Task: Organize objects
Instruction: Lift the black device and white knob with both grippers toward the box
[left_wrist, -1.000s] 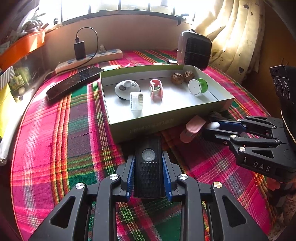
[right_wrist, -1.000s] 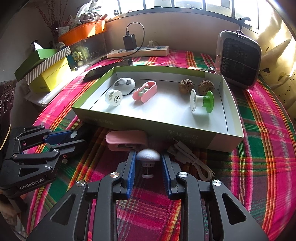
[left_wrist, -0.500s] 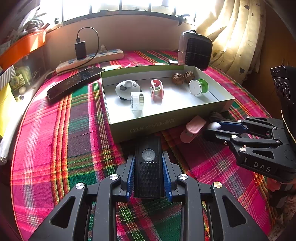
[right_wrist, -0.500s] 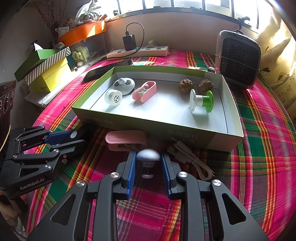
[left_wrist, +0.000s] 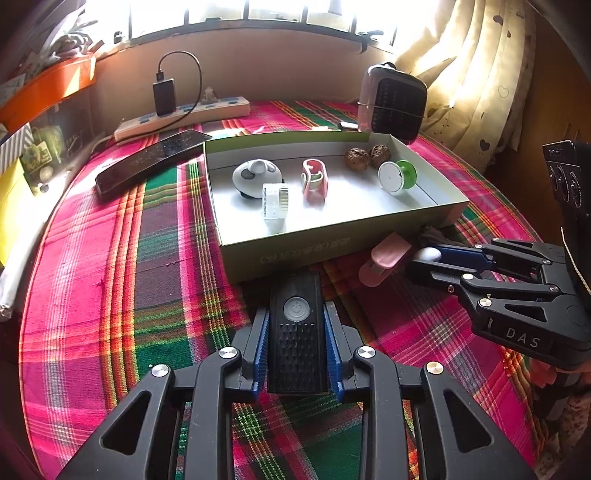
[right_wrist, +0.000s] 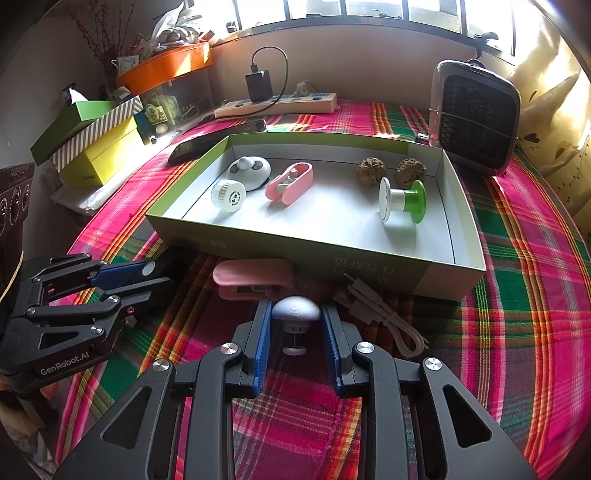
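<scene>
In the left wrist view my left gripper (left_wrist: 296, 312) is shut on a black device with a round power button (left_wrist: 297, 332), just in front of the near wall of a shallow green box (left_wrist: 332, 249). My right gripper (right_wrist: 295, 314) is shut on a small white mushroom-shaped knob (right_wrist: 295, 309), low over the plaid cloth before the same box (right_wrist: 295, 254). Inside lie a grey-white round gadget (left_wrist: 255, 175), a white cap (left_wrist: 274, 201), a pink clip (left_wrist: 314, 179), two walnuts (left_wrist: 357, 158) and a green-white spool (left_wrist: 397, 177). Each gripper shows in the other's view: right gripper (left_wrist: 424, 260), left gripper (right_wrist: 159, 275).
A pink case (right_wrist: 255, 280) and a coiled white cable (right_wrist: 380, 314) lie on the cloth against the box front. Behind the box stand a small heater (left_wrist: 391, 99), a power strip with a charger (left_wrist: 184, 114) and a dark phone (left_wrist: 147, 162). Stacked coloured boxes (right_wrist: 92, 147) line the left edge.
</scene>
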